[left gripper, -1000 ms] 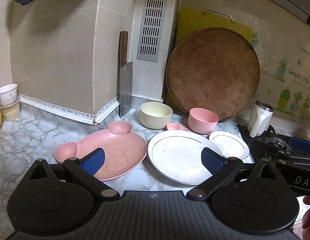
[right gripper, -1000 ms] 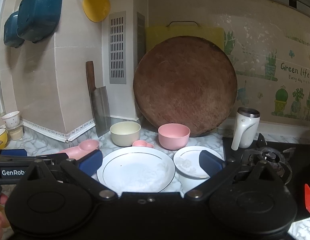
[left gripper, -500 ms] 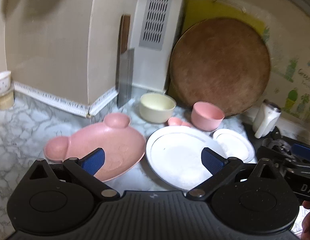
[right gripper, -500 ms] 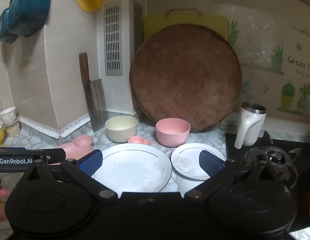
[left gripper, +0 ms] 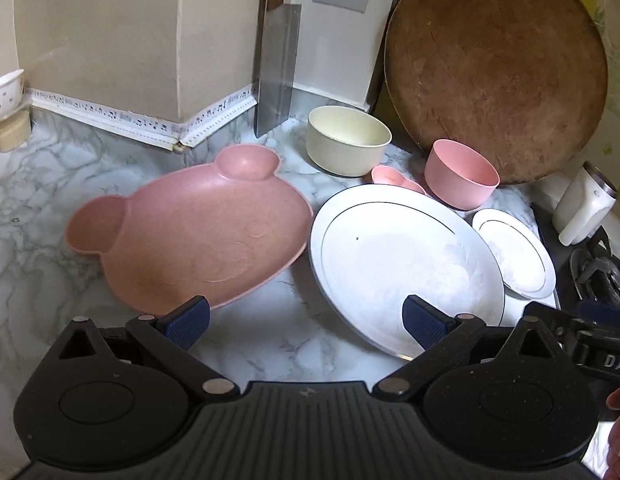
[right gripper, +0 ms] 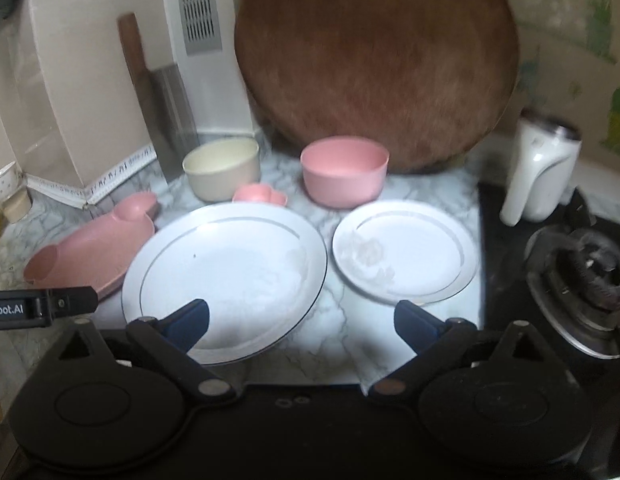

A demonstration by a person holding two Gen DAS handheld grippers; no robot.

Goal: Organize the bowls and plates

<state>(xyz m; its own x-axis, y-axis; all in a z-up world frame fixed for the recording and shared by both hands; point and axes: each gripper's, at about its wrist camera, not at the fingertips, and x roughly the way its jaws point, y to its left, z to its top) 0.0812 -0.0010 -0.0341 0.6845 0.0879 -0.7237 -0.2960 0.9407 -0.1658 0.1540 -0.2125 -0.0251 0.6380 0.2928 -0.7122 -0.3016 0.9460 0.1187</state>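
cleaver (left gripper: 278,68) upright at wall | round board (left gripper: 496,72) leaning | white jug (right gripper: 540,170) beside burner (right gripper: 582,276)

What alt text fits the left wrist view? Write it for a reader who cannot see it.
An open left hand-held gripper hovers over a marble counter between a pink bear-shaped plate and a large white plate. Behind stand a cream bowl, a pink bowl, a small white plate, a cleaver and a round wooden board.

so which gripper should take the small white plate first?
Right. The right hand-held gripper is open just short of the small white plate; the left hand-held gripper faces the pink bear plate.
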